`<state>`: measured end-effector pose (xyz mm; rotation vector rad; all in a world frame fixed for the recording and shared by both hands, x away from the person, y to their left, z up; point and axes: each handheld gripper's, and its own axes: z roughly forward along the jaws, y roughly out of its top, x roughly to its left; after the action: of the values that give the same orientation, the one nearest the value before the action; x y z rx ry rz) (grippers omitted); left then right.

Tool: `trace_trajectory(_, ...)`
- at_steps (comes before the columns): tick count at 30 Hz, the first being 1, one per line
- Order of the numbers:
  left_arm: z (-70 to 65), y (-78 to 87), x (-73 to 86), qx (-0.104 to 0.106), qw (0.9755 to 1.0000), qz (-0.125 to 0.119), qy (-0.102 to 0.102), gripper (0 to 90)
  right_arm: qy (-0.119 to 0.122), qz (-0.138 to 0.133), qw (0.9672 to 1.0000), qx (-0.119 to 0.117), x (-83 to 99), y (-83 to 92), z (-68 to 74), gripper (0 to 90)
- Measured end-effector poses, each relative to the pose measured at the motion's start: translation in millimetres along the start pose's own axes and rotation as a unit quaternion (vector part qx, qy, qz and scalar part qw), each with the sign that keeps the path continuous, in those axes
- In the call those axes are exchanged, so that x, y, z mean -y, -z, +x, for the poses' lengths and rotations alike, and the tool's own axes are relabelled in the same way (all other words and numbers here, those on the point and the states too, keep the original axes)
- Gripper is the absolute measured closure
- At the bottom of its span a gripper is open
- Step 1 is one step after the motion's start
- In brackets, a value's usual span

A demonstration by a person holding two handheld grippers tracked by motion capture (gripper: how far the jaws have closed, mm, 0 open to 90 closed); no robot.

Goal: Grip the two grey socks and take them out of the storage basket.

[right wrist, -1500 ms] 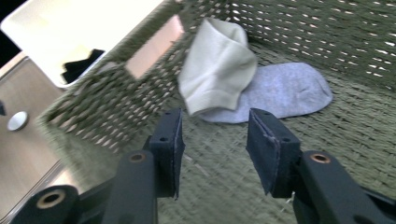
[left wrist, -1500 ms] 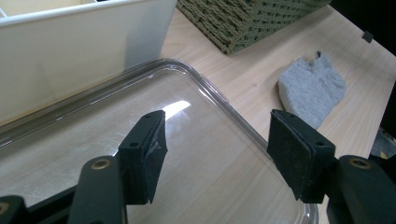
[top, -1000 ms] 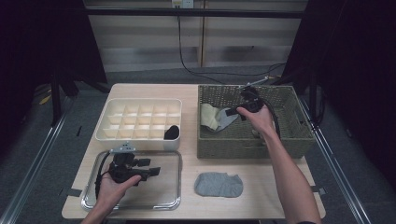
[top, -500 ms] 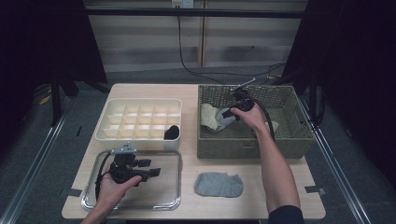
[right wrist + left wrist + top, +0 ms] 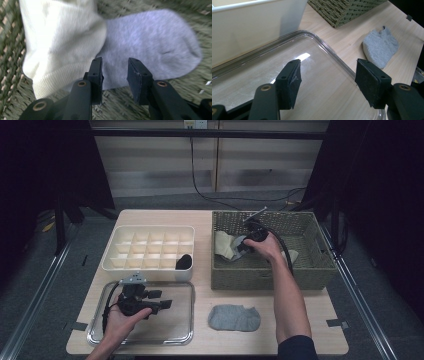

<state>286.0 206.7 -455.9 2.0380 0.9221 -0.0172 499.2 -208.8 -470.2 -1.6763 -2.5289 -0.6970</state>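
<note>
Since the grey sock point(image 5: 152, 47) lies in the basket point(image 5: 320, 265) half under a cream sock point(image 5: 60, 42), I hover my right gripper point(image 5: 113, 72) over its edge, fingers part-open after widening, gripping nothing; left gripper point(image 5: 327, 82) waits open above the tray point(image 5: 329, 50).

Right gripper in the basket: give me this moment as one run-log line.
right gripper: open, jaws just opening, over grey sock beside white sock in basket | left gripper: open over tray
</note>
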Motion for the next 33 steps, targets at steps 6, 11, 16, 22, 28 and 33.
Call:
trace_trajectory(6,0.0,1.0,0.2,-0.001,1.0000,-0.001,-0.003,37.4,0.015,0.019,0.9997,0.008,1.2,-5.3,3.0,64.8)
trace_trajectory(11,-0.1,0.0,0.8,-0.002,1.0000,0.002,-0.002,37.4,0.011,0.030,0.9994,0.016,1.7,-4.3,1.6,83.5)
trace_trajectory(16,0.2,-0.4,1.3,-0.004,1.0000,0.002,-0.002,37.4,0.007,0.014,0.9998,0.010,1.1,2.1,2.3,88.1)
trace_trajectory(22,-0.6,2.3,1.7,-0.006,1.0000,-0.001,-0.004,37.4,-0.012,-0.038,0.9992,-0.008,5.1,20.8,-2.1,88.6)
trace_trajectory(28,-1.3,1.1,1.6,-0.006,1.0000,0.000,-0.005,37.4,-0.018,-0.061,0.9979,-0.014,10.4,41.2,-6.5,88.7)
trace_trajectory(33,-2.3,-0.8,0.8,-0.005,1.0000,0.003,-0.006,37.5,-0.015,-0.086,0.9961,-0.015,12.7,60.2,-6.4,88.7)
